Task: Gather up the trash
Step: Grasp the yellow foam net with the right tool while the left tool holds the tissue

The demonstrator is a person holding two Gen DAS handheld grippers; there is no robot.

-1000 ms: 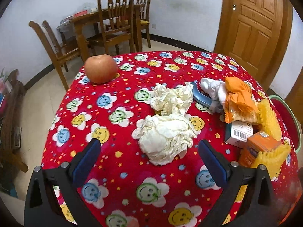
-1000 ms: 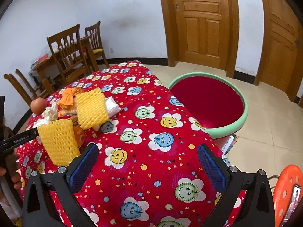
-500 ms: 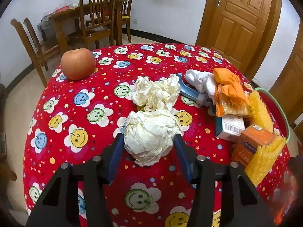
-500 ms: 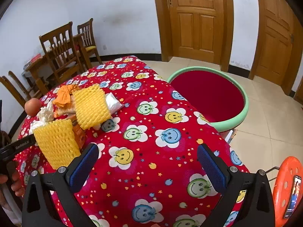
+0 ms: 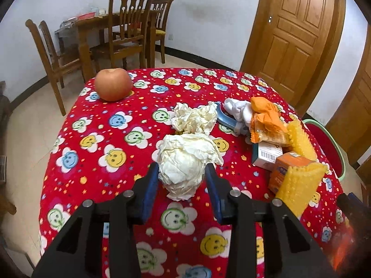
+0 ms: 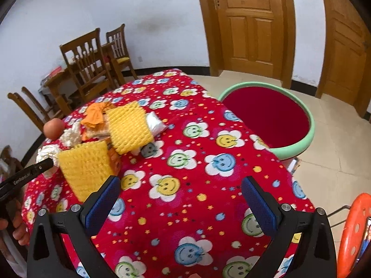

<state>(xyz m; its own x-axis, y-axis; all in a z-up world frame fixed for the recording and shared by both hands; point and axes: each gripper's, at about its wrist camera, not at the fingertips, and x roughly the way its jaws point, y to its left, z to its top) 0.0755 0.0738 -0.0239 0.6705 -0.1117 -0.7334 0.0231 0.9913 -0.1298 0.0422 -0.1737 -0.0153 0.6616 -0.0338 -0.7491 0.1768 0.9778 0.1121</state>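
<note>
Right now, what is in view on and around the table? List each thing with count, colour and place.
crumpled paper wad: one, cream, between the left tongs' pads
second paper wad: one, cream, just behind the first
apple: one, red-orange, far left corner
foam fruit nets: two, yellow, by the boxes
orange box: one, right side
white box: one, barcode showing
tablecloth: red, smiley flowers
basin: one, green rim, red inside, beyond the table edge
chairs: wooden, far wall
left tongs: just been closing, pads on the wad
right tongs: open, nothing between them

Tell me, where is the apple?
The apple sits at the table's far left corner in the left wrist view, alone, left of the paper wads, nearest the wooden chairs.
</note>
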